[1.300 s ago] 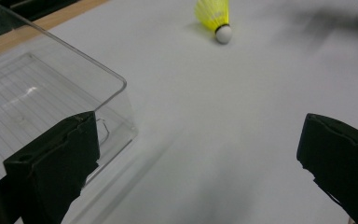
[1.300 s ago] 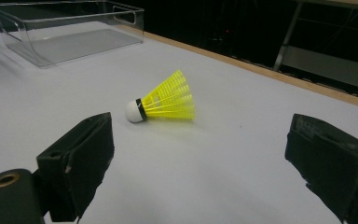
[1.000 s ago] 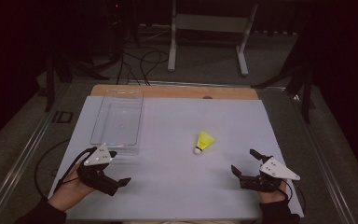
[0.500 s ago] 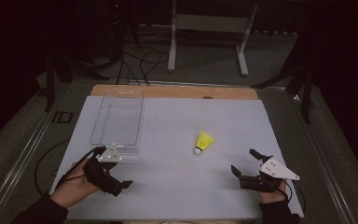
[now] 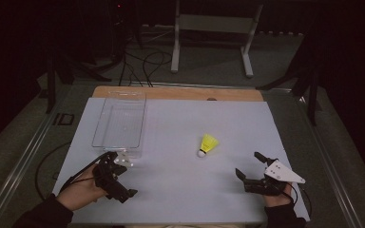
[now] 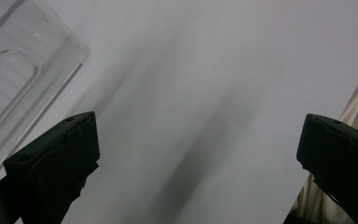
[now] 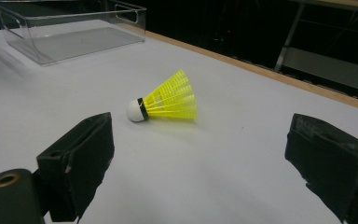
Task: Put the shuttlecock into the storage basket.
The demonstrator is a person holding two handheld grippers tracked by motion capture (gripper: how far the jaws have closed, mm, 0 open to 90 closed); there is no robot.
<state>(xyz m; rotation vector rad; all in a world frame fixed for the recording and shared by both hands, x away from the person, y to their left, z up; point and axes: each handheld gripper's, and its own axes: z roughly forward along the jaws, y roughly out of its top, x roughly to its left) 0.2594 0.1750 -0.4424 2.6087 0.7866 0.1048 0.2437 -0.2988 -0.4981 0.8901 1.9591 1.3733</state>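
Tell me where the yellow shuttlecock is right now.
In the high view the yellow shuttlecock lies on its side on the white table, right of the clear bin and just beyond the right gripper, untouched.

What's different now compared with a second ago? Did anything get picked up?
Only the left claw moved: the hand rolled it over, so its pale top plate faces away, and it edged toward the clear box. Nothing was picked up. The right claw, open, and the yellow shuttlecock stayed put.

The shuttlecock (image 7: 168,101) is showing a glossy yellow plastic skirt and smooth white tip. Beyond it, the clear plastic bin (image 7: 70,35) is gleaming on the matt white sheet (image 7: 223,154).
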